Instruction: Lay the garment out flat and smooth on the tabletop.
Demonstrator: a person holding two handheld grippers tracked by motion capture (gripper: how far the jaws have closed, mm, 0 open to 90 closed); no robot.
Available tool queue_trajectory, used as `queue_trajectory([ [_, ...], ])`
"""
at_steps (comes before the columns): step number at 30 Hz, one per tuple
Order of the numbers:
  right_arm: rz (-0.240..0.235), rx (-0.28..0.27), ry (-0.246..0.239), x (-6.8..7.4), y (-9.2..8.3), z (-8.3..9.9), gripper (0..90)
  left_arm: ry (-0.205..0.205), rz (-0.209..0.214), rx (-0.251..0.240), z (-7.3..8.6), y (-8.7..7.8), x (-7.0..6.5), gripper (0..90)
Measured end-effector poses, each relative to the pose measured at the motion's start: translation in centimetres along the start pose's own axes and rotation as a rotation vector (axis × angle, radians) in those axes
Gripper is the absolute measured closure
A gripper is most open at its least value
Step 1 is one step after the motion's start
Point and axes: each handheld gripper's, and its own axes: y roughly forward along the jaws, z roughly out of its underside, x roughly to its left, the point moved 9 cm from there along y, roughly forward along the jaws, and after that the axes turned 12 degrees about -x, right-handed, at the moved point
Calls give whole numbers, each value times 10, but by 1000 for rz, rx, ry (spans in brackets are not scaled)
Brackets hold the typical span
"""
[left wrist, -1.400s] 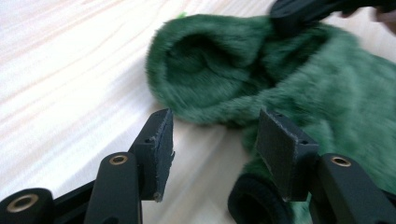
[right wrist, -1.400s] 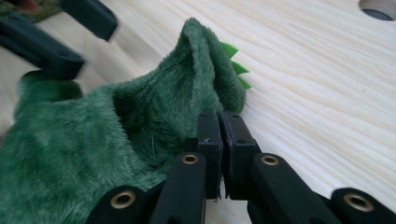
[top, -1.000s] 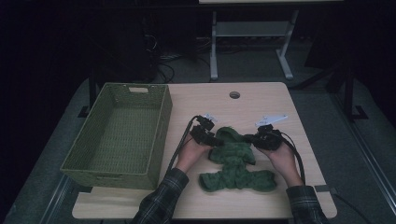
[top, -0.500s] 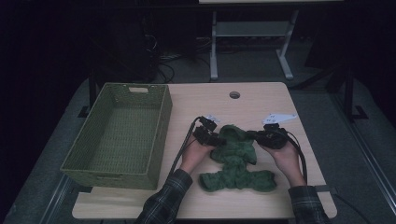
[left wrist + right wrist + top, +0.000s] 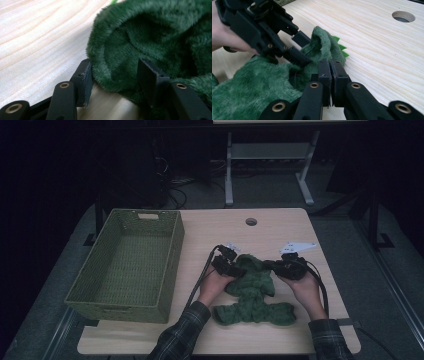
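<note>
A dark green plush garment (image 5: 252, 292) with light green spikes (image 5: 340, 46) lies spread on the wooden table (image 5: 260, 235). My left gripper (image 5: 231, 264) is at its top left corner. Its jaws have just been opening, with a thick fold of the plush (image 5: 155, 32) between them; the left gripper (image 5: 116, 70) is open. My right gripper (image 5: 280, 266) is at the top right of the plush, its jaws shut together against the plush edge (image 5: 254, 87). In the right gripper view, the right gripper (image 5: 331, 65) faces the left gripper (image 5: 299, 47) across the bunched fold.
A green woven basket (image 5: 176, 250) stands on the table's left half, close to the left forearm. A round cable hole (image 5: 251, 222) sits in the tabletop beyond the plush. Bare wood lies behind and to the right of the garment.
The left gripper has edged slightly right onto the plush's top, and that fold now bunches between the two grippers. The right gripper has hardly moved.
</note>
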Motion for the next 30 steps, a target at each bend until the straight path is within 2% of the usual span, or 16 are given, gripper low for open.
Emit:
queue_trajectory([
  [2, 5, -10, -3, 0, -1, -2, 878, 23, -12, 11, 1, 0, -2, 471],
  [4, 9, -28, -8, 0, -4, -6, 879, 41, -24, 10, 1, -1, -1, 524],
  [6, 15, -49, -4, 1, -8, -10, 882, 41, -25, 11, 1, -1, -2, 558],
  [9, 14, -68, -6, 1, -13, -15, 882, 42, -17, 12, 2, -1, -2, 696],
  [11, 17, -77, -13, 0, -15, -18, 882, 41, -10, 16, 3, -1, -3, 822],
  [14, 23, -79, -17, 0, -17, -19, 882, 42, -12, 6, 2, -3, -1, 855],
  [15, 27, -75, -16, -1, -18, -18, 882, 36, -16, -14, -1, -9, 1, 858],
  [18, 51, -59, -14, -8, -19, -15, 882, 48, -36, -35, -6, -17, 5, 862],
  [20, 65, -45, -1, -13, -19, -12, 882, 63, -76, -82, -16, -32, 15, 867],
  [22, 71, -36, 8, -15, -19, -10, 882, 64, -85, -96, -18, -37, 18, 870],
  [23, 78, -14, 19, -19, -15, -4, 884, 67, -86, -123, -24, -44, 23, 872],
  [24, 78, -14, 19, -19, -15, -4, 884, 67, -86, -123, -24, -44, 23, 872],
  [25, 98, 31, 13, -21, -5, 3, 886, 92, -96, -130, -28, -46, 25, 873],
  [27, 106, 44, 6, -22, -2, 6, 886, 108, -103, -131, -29, -45, 26, 872],
  [28, 138, 88, -6, -28, 9, 13, 886, 121, -107, -137, -31, -40, 27, 872],
  [30, 160, 108, 3, -34, 15, 17, 886, 132, -108, -136, -32, -36, 28, 871],
])
